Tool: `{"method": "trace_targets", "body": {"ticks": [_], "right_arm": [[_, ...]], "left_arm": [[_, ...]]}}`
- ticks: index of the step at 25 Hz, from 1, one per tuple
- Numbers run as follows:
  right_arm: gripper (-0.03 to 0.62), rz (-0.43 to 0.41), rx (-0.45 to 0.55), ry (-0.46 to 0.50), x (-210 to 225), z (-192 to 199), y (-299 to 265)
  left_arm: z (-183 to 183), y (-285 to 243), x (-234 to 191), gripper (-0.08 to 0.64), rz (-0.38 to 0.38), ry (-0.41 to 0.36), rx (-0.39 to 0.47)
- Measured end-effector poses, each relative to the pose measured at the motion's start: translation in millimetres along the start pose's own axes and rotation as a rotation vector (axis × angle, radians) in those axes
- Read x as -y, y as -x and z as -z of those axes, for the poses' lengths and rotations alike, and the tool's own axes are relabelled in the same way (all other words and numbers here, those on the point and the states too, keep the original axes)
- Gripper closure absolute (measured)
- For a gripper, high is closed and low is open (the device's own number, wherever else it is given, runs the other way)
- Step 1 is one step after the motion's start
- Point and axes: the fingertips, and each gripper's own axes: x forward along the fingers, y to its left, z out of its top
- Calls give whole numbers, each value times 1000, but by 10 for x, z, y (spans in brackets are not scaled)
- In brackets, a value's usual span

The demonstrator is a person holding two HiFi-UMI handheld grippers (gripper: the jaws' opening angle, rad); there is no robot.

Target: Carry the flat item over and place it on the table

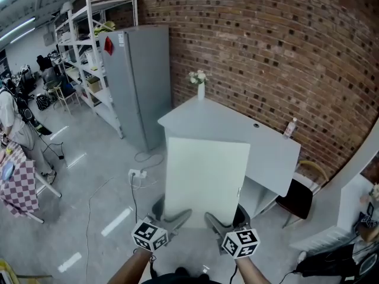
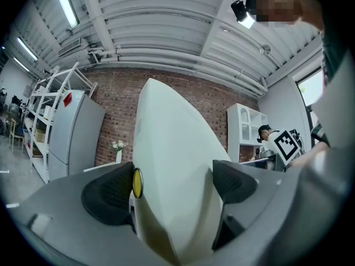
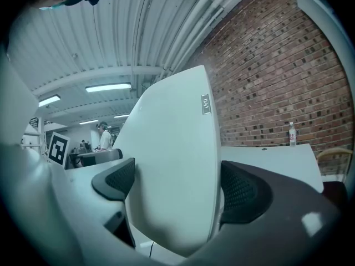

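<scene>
A flat white panel (image 1: 205, 179) is held up in front of me, tilted over the floor short of the white table (image 1: 272, 151). My left gripper (image 1: 177, 216) is shut on the panel's near left edge and my right gripper (image 1: 212, 219) is shut on its near right edge. In the left gripper view the panel (image 2: 172, 165) fills the gap between the black pads (image 2: 108, 193). In the right gripper view the panel (image 3: 177, 165) sits clamped the same way, with a small metal tag near its top.
A vase of flowers (image 1: 199, 84) stands on the table's far corner and a bottle (image 1: 289, 128) at its right end. A grey cabinet (image 1: 139, 78) and white shelving (image 1: 83, 58) stand to the left. A cable and power strip (image 1: 137, 174) lie on the floor. A chair (image 1: 302, 194) is at right.
</scene>
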Motion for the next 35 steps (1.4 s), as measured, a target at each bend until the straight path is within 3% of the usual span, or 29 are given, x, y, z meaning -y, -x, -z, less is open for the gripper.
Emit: {"method": "trace_targets", "body": {"ticks": [15, 25, 35], "right_arm": [[112, 81, 17, 6, 111, -96, -214], [112, 91, 17, 0, 689, -265, -729], [112, 57, -1, -9, 1242, -470, -1222]], "left_arm": [[-47, -287, -228, 107, 83, 7, 13], [-28, -1037, -527, 107, 91, -3, -7], [-39, -1713, -779, 107, 52, 11, -19]]}}
